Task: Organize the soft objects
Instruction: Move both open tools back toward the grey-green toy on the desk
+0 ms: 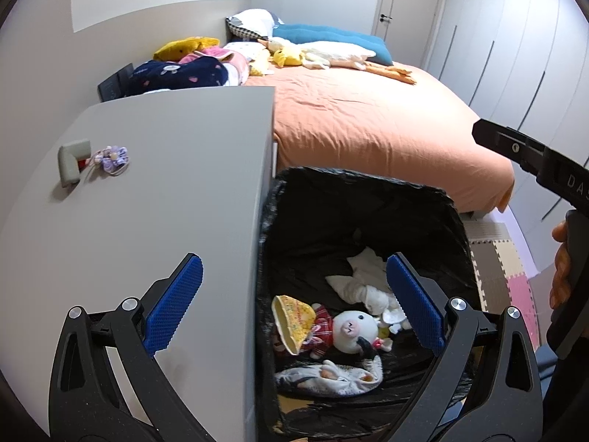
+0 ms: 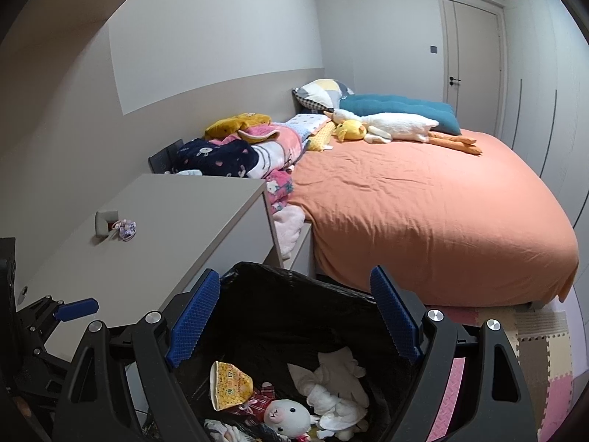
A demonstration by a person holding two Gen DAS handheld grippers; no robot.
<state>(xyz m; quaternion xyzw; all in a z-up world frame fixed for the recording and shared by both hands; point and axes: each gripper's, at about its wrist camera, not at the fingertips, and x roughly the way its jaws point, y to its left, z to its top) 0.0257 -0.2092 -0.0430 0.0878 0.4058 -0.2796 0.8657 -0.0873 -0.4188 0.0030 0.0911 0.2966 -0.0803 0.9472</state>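
Landmark: a bin (image 1: 353, 191) lined with black plastic stood against the side of a grey cabinet (image 1: 165, 191).
Soft toys: a white plush doll (image 1: 355, 329), a yellow pouch (image 1: 292, 318) and white cloth (image 1: 362, 283) lay inside the bin.
Left gripper (image 1: 294, 305): jaws spread wide above the bin's cabinet-side rim, holding nothing.
Right gripper (image 2: 294, 316): jaws spread wide over the bin's mouth, empty.
Bed (image 2: 423, 199): beyond the bin, a plush goose (image 2: 397, 125) lay on it.

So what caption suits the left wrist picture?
Open left gripper above a black-lined bin of soft toys, beside a grey cabinet.
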